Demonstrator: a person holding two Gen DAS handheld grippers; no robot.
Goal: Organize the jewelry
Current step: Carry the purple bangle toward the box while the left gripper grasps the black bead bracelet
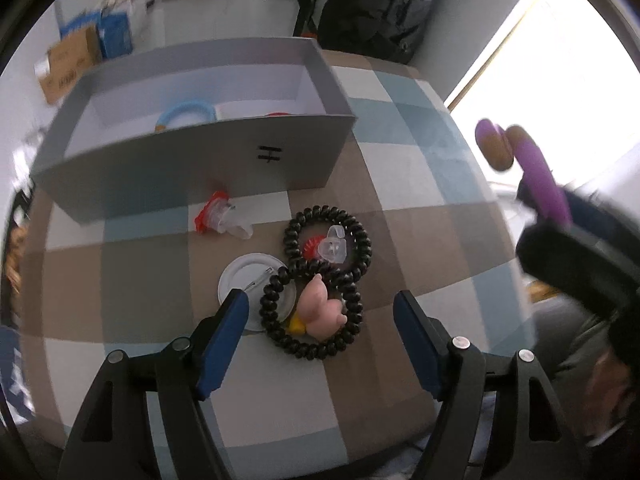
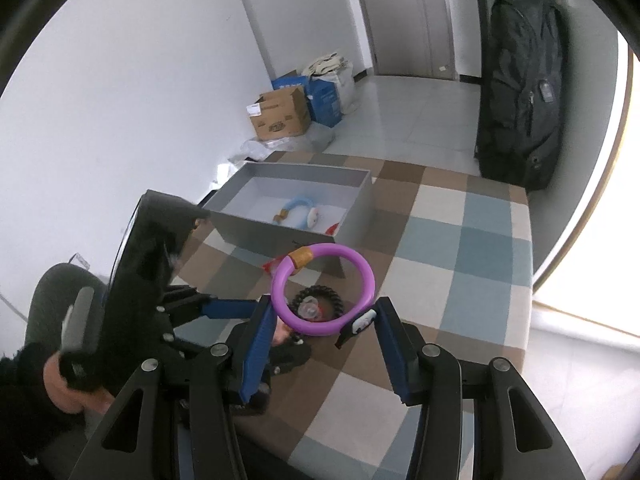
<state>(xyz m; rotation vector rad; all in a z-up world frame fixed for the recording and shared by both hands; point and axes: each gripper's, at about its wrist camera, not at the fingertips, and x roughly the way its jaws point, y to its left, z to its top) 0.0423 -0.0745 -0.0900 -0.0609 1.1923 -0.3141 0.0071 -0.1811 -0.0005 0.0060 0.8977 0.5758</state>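
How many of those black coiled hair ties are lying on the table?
2. One black spiral coil hair tie lies farther out, ringing a small clear clip; the other lies nearer the left gripper, around a pink pig-like charm. More could be hidden in the grey box.

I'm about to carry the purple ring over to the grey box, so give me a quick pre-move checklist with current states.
1. Purple ring between the right gripper jaws: ok.
2. Grip firm on both sides: cannot tell; the jaws stand wide and contact is unclear.
3. Grey box open on top: ok.
4. Landing room inside beside the blue ring: ok.
5. Left gripper out of the path: ok; it hovers open over the black coil bands.
6. Ring lifted off the checkered tablecloth: ok.
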